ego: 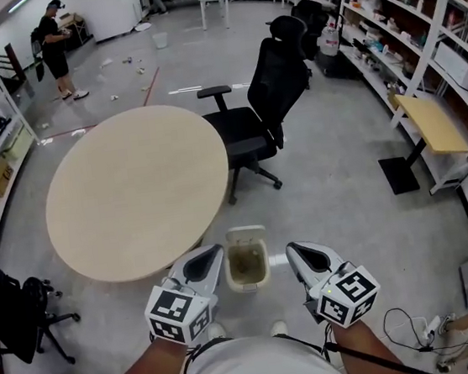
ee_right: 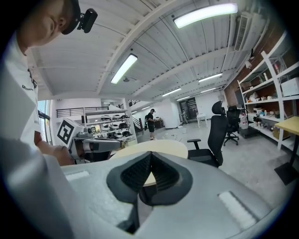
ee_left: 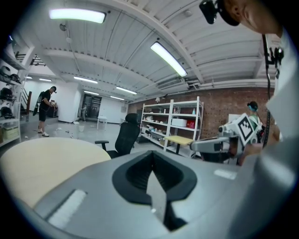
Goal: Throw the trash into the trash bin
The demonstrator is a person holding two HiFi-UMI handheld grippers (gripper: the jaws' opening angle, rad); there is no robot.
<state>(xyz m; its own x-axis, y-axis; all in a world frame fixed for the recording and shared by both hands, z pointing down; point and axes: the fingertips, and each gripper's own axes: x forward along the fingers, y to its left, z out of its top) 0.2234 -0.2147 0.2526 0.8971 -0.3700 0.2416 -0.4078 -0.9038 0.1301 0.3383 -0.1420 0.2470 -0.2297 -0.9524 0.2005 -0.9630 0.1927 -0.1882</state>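
Observation:
A small white trash bin (ego: 248, 260) stands on the grey floor just in front of me, with brownish contents inside. My left gripper (ego: 215, 252) hangs to the left of the bin and my right gripper (ego: 294, 249) to its right, both level with it and pointing forward. In the left gripper view, the left gripper (ee_left: 151, 154) has its jaws together with nothing between them. The right gripper (ee_right: 150, 155) is likewise shut and empty. No trash is held. Small scraps of litter (ego: 129, 63) lie on the floor far off.
A round beige table (ego: 137, 189) stands just beyond the bin to the left. A black office chair (ego: 262, 106) sits at its right. Shelving (ego: 419, 40) lines the right wall. A person (ego: 55, 50) stands far back left. Cables (ego: 403, 322) lie at my right.

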